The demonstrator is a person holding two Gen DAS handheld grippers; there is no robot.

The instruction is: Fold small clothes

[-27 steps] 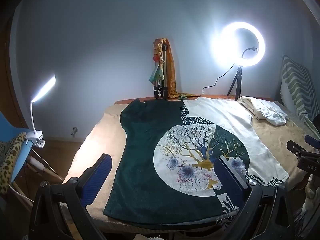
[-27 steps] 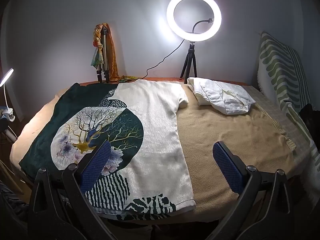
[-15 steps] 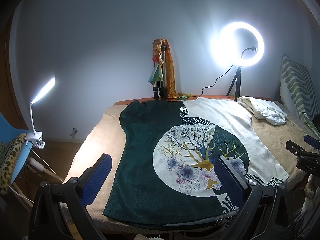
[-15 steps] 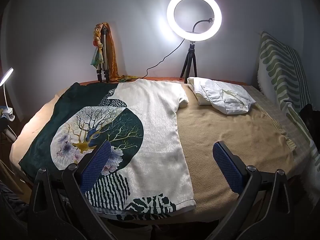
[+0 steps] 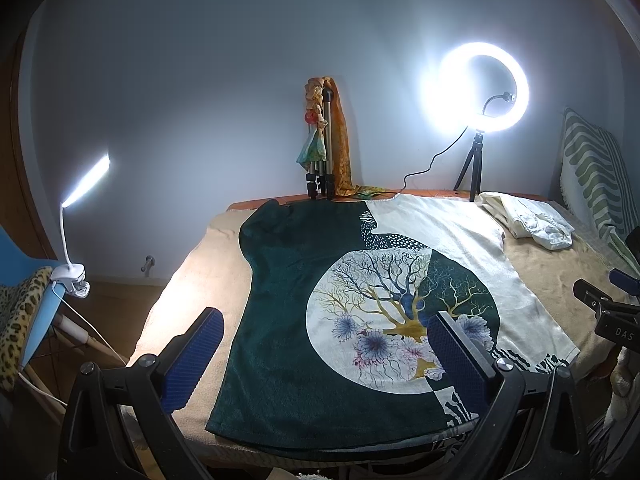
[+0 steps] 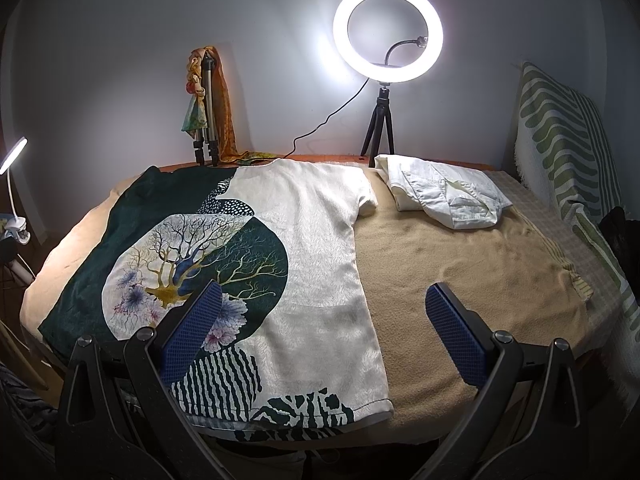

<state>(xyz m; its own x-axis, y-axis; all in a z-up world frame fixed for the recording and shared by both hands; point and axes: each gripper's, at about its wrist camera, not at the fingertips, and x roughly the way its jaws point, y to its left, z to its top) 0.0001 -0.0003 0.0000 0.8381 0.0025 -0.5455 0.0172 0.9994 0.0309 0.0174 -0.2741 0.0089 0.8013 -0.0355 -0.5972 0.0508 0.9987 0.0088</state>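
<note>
Worktop under tan blanket (image 6: 460, 264). Printed T-shirt (image 5: 360, 300), dark green and cream with a tree motif, lies flat on its left half. Folded white garment (image 6: 444, 196) at far right, beside the ring light (image 6: 388, 32). Left gripper (image 5: 324, 354) and right gripper (image 6: 322, 326): both jaws spread, holding nothing, above the shirt's near hem.

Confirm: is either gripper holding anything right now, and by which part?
Nothing is held. The left gripper and right gripper are both open above the flat t-shirt, not touching it.
</note>
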